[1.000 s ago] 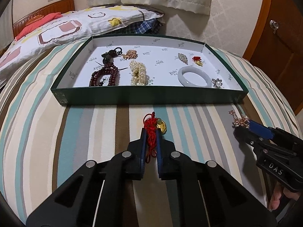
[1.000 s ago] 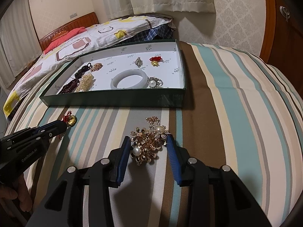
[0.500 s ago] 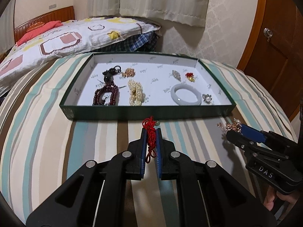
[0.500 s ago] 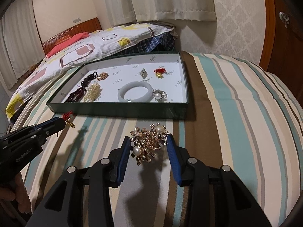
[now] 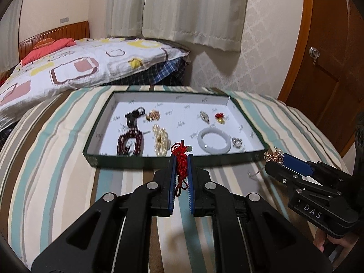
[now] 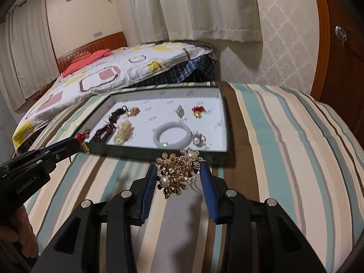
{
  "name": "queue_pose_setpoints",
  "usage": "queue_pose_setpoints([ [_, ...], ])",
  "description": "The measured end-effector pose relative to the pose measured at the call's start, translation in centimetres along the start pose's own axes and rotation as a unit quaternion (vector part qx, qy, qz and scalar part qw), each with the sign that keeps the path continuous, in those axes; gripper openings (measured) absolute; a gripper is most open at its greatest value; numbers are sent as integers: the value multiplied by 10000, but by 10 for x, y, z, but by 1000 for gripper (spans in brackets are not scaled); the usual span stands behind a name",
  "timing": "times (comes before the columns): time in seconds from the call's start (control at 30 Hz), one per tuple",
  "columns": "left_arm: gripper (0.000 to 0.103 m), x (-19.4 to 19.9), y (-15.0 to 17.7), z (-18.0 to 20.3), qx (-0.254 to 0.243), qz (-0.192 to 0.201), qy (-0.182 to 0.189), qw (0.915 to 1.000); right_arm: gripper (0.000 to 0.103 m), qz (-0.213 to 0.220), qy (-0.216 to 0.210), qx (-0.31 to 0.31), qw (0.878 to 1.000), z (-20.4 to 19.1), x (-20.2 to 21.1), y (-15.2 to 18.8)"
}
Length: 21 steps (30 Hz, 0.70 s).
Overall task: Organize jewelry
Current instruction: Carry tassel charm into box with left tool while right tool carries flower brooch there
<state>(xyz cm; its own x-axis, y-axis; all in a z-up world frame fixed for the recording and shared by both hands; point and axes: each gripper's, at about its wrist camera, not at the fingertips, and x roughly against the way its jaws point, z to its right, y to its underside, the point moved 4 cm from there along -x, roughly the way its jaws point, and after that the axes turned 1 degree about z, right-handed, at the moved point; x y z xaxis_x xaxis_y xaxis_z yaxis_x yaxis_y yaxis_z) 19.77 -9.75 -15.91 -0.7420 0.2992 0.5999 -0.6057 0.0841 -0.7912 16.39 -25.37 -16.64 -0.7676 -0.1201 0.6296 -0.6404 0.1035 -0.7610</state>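
Left wrist view: a red knotted cord charm (image 5: 180,159) sits pinched between the 2 blue-padded fingers of the left gripper (image 5: 181,159), its knot and a small pale bead poking past the tips and its tail hanging back in the narrow gap between the pads. The fingers are closed tight on the cord, held above the striped bed (image 5: 56,159) just short of the near wall of the green tray (image 5: 136,162). Inside the tray lie a white bangle (image 5: 213,140), dark red beads (image 5: 129,142) and a pearl strand (image 5: 160,140). At right, the right gripper (image 5: 276,159) carries a gold piece at its tip.

Right wrist view: a gold flower brooch with pearls (image 6: 179,170) fills the space between the 2 fingers of the right gripper (image 6: 179,170), which are moderately spread and clamp it from both sides, near the tray's (image 6: 159,155) near right corner. At far left, the left gripper (image 6: 75,145) holds the red charm (image 6: 83,136) at the tray's near wall.
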Motion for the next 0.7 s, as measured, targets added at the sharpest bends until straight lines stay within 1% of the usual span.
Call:
queue_pose_setpoints([
  [0.13,9,7,-12,2,-23,176,33,9998,40,162,-1,50,9999,-2,6,-13],
  [0.37,9,11,-41,4,-52,508,53,9987,39,536,16,177,9984,-6,12,-47],
  [0.57,9,11,-69,8,-96,816,50,9966,39,852,2,296,9959,-8,16,-74],
  [0.7,9,5,-84,10,-111,929,35,9956,39,989,4,334,9945,-6,13,-89],
])
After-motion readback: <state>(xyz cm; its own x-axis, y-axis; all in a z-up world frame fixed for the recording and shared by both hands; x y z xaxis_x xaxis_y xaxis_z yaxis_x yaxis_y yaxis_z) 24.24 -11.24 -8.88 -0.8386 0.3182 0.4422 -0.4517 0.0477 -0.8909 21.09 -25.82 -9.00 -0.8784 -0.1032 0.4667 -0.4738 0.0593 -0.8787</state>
